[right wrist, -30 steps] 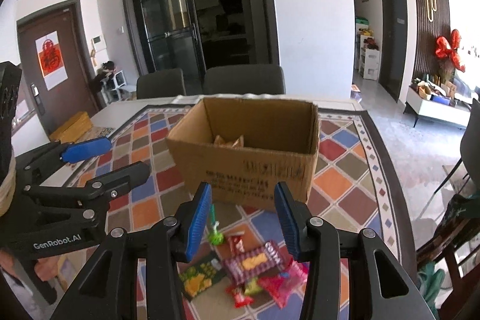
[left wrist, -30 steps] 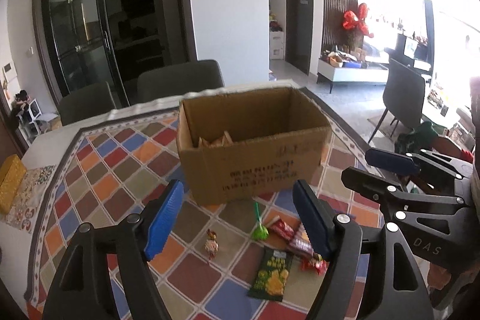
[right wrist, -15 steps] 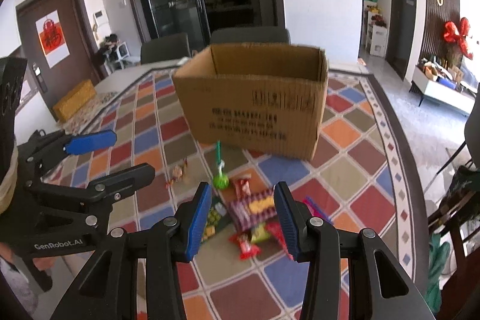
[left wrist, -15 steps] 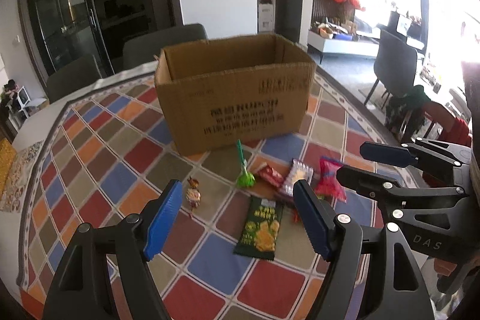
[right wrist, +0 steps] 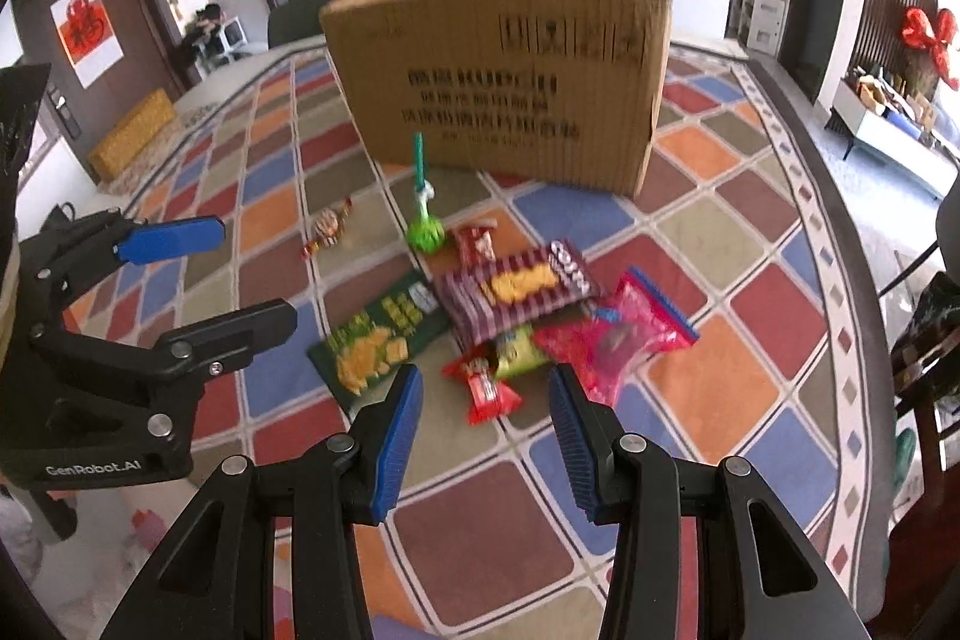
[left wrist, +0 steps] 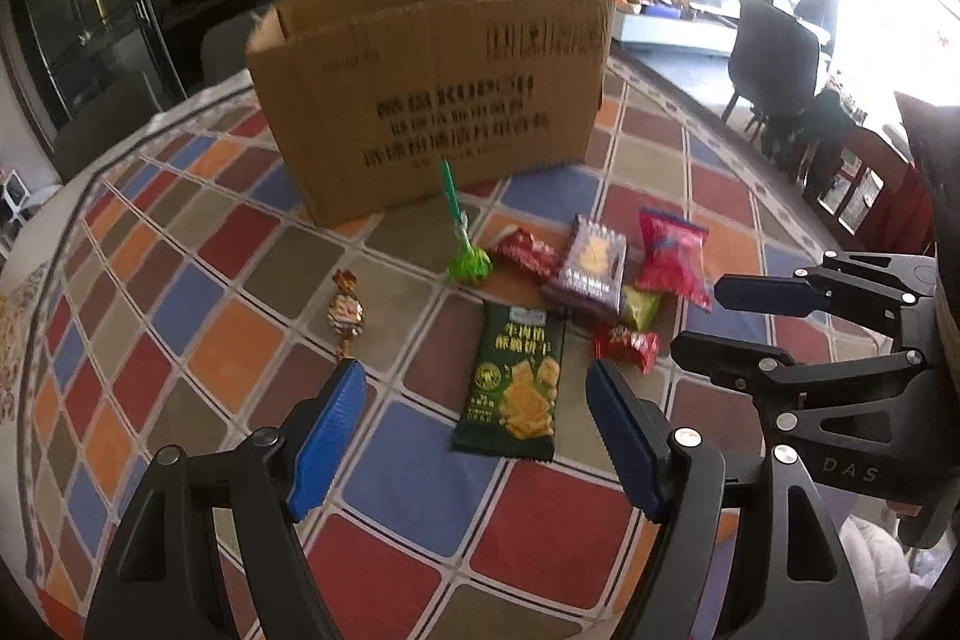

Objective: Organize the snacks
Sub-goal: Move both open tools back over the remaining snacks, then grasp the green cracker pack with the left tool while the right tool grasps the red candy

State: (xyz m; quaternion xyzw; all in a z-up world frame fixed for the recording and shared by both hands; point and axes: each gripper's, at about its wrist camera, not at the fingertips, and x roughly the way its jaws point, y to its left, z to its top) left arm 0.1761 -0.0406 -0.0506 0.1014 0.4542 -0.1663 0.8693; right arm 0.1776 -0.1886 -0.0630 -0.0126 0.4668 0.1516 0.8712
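An open cardboard box (left wrist: pixel 432 94) (right wrist: pixel 510 82) stands on the chequered tablecloth. In front of it lie several snacks: a dark green cracker packet (left wrist: pixel 513 382) (right wrist: pixel 384 334), a purple packet (left wrist: pixel 591 262) (right wrist: pixel 516 289), a pink packet (left wrist: pixel 669 259) (right wrist: pixel 618 340), small red sweets (left wrist: pixel 624 343) (right wrist: pixel 483 385), a green lollipop (left wrist: pixel 465 256) (right wrist: pixel 425 229) and a wrapped candy (left wrist: pixel 345 313) (right wrist: pixel 329 226). My left gripper (left wrist: pixel 477 430) is open and empty, just short of the green packet. My right gripper (right wrist: pixel 486 430) is open and empty, just short of the red sweet.
The round table's edge (right wrist: pixel 864 340) curves along the right. Dark chairs (left wrist: pixel 774 46) stand around the table. A yellow cushion-like object (right wrist: pixel 129 133) lies at the far left of the table. Each gripper shows in the other's view, the right one (left wrist: pixel 780 322) and the left one (right wrist: pixel 198 280).
Both grippers have come down and forward toward the snack pile. The box's inside is out of sight now. Both stay open and empty.
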